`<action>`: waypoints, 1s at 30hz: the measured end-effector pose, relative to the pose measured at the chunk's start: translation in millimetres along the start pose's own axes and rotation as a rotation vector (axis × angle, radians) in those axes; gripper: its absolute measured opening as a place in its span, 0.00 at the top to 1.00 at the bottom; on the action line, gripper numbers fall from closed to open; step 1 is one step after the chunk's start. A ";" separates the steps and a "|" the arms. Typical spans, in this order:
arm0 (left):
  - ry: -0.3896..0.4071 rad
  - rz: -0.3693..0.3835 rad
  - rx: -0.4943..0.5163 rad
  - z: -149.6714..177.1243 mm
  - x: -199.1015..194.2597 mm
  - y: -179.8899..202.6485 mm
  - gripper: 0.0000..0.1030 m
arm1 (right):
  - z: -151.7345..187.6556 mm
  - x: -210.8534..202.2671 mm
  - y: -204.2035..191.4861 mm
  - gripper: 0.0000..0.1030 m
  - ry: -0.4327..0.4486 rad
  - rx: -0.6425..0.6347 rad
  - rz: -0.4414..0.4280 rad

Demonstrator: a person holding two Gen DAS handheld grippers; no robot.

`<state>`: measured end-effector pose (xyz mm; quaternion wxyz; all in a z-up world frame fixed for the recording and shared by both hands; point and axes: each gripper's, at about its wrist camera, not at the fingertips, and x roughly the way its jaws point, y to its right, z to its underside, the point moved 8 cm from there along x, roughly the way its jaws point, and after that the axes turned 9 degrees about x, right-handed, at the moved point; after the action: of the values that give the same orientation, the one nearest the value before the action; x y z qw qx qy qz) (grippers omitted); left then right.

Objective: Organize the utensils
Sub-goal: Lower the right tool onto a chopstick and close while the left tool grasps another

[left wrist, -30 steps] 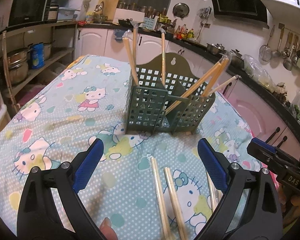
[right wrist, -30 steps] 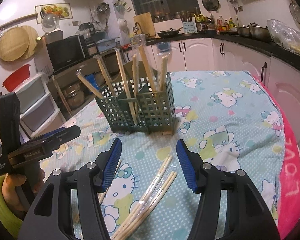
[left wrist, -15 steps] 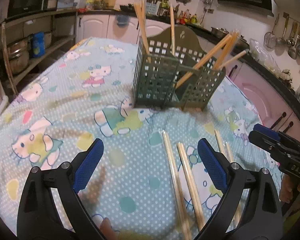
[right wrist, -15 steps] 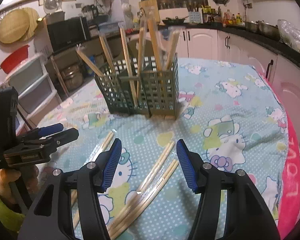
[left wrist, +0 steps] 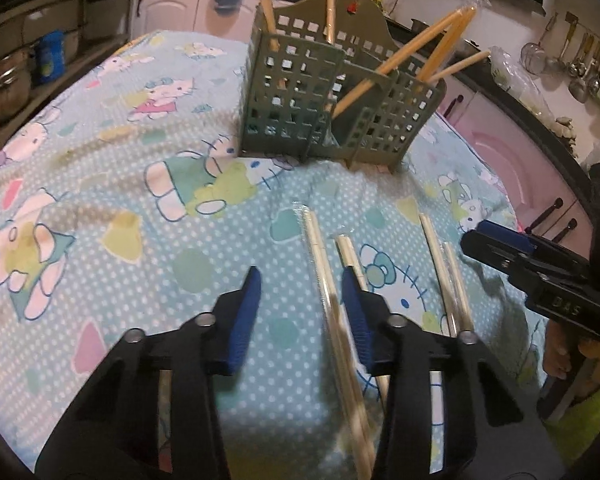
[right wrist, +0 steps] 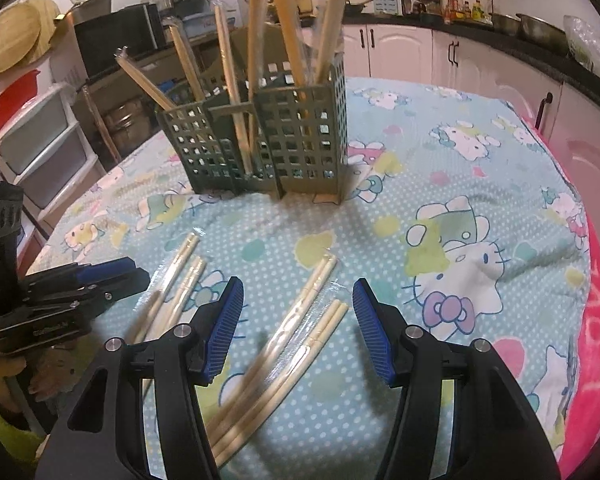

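Observation:
A green lattice utensil holder (left wrist: 300, 92) (right wrist: 300, 140) stands mid-table with several wooden chopsticks upright in it. More wrapped chopstick pairs lie flat in front of it. My left gripper (left wrist: 302, 304) hangs low over one pair (left wrist: 320, 256); its jaws are closing, with the sticks between them close to the right pad and the left pad still clear. It shows in the right wrist view as the left gripper (right wrist: 112, 276). My right gripper (right wrist: 298, 312) is open above two other pairs (right wrist: 300, 320), which lie between its fingers; from the left wrist it is the right gripper (left wrist: 500, 240).
A cartoon-cat tablecloth (left wrist: 100, 160) covers the table. A further chopstick pair (left wrist: 444, 272) lies right of the left gripper. Kitchen cabinets (right wrist: 400, 52) and storage shelves (left wrist: 40, 60) ring the table. A hand with a green sleeve (left wrist: 588, 384) holds the right gripper.
Both grippers have sunk and tipped down toward the chopsticks on the cloth. The left jaws have narrowed a lot around one pair. The right jaws keep the same width.

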<state>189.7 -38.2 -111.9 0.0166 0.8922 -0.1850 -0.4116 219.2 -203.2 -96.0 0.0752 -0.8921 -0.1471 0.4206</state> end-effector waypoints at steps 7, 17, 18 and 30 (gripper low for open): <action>-0.048 0.042 0.000 -3.3 17.5 8.2 0.83 | -2.1 16.8 3.3 0.51 -0.039 -0.006 0.010; -0.099 0.031 0.008 -13.1 35.8 4.9 0.84 | -9.3 47.9 14.9 0.55 -0.108 0.024 0.039; -0.101 0.030 0.008 -14.1 36.1 4.0 0.84 | -10.1 49.9 15.6 0.56 -0.112 0.027 0.039; -0.119 0.030 -0.001 -28.0 47.4 -0.8 0.84 | -19.4 66.5 5.3 0.74 -0.128 -0.003 0.066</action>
<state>238.8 -57.1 -128.0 0.0122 0.8634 -0.1988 -0.4636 275.4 -186.8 -133.5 0.0505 -0.8678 -0.1226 0.4790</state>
